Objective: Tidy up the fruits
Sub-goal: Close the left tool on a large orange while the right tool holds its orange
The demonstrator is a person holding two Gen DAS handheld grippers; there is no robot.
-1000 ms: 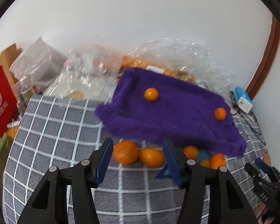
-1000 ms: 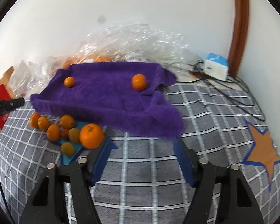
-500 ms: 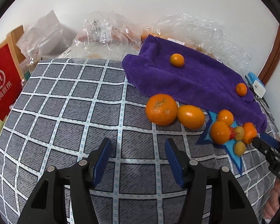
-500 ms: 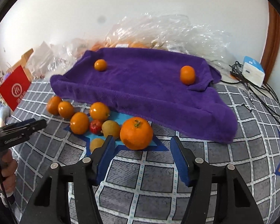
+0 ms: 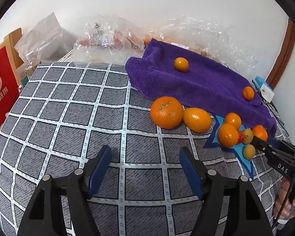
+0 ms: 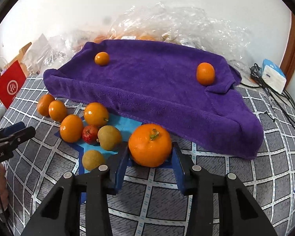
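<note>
Orange (image 6: pixel 149 145) with its green stem turned up toward the camera sits on the checked cloth (image 6: pixel 216 179), between the spread blue fingers of the right gripper (image 6: pixel 150 162), just beside the purple towel (image 6: pixel 157 86). Left gripper (image 5: pixel 145 169) hovers with fingers apart, holding nothing.

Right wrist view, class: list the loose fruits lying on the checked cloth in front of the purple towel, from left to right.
Two oranges touching → orange → red fruit → yellow-green fruit → big stemmed orange, between the right tool's fingers.

Both low wrist views share the purple towel (image 5: pixel 196 86).
</note>
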